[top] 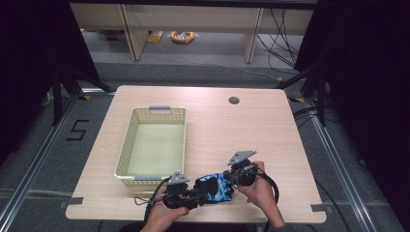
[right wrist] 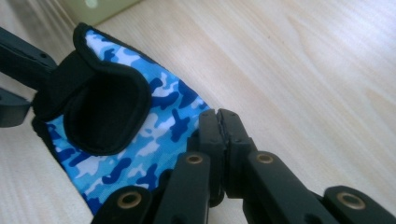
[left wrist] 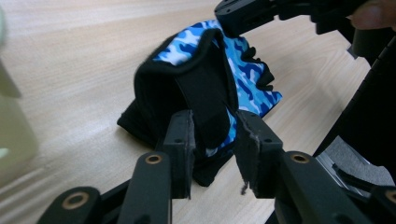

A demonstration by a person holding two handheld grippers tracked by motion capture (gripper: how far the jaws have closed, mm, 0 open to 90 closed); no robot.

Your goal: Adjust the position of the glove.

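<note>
- Left gripper (left wrist: 214, 140): fingers (left wrist: 180, 149) part open around the black strap of the blue glove (left wrist: 243, 79), pads not pressing.
- Right gripper (right wrist: 218, 135): fingers pinched closed on the glove's edge, just above the desk (right wrist: 303, 70).

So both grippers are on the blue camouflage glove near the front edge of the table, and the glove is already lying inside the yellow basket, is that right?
Not quite. The glove is not inside the basket; it lies on the table just to the basket's right, near the front edge, as the high view shows. The rest holds: the left gripper and the right gripper are both on the blue camouflage glove.
</note>
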